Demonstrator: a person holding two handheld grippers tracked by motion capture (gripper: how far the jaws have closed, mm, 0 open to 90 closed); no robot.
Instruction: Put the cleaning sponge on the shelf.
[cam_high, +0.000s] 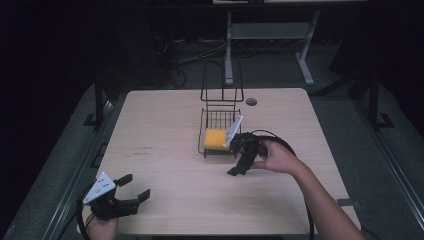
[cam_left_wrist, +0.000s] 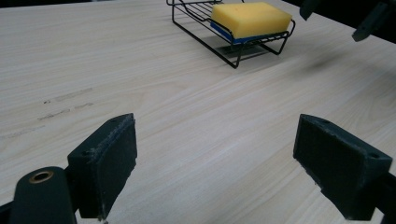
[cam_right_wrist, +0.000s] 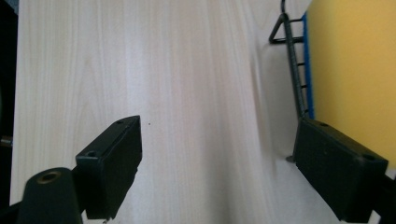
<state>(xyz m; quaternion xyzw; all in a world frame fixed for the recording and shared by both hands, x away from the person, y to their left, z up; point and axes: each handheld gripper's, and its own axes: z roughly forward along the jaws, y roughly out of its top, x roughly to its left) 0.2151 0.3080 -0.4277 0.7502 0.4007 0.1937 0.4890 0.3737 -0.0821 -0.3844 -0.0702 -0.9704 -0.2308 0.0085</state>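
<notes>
High view: the yellow sponge (cam_high: 216, 138) lies in the front part of a black wire rack (cam_high: 220, 131) near the middle of the worktop (cam_high: 165, 165). The right hand-held gripper (cam_high: 239, 162) sits just beside the rack's front right corner, pointing down toward the worktop with its jaws apart and nothing between them; the sponge lies just up and to the left of it. The left hand-held gripper (cam_high: 134, 187) rests at the near left corner of the worktop, well apart from the rack, also spread and empty. The right one is clearly nearer. The rack's tall wire back rises behind the sponge, away from the approach side.

Left gripper view: both black jaws stand wide apart over bare wood, gripping nothing. The sponge (cam_left_wrist: 252, 18) shows far ahead, its long axis running across the rack (cam_left_wrist: 233, 46), with a blue layer beneath the yellow. The low wire rim stands between the jaws and the sponge's sides.

Right gripper view: the jaws are wide open and empty above the worktop (cam_right_wrist: 187, 93). The sponge (cam_right_wrist: 355, 70) lies to the right, its blue edge along the rack's wire rim (cam_right_wrist: 292, 60). The right jaw sits close by that rim, so the wire is the likely obstacle to a sideways move.
</notes>
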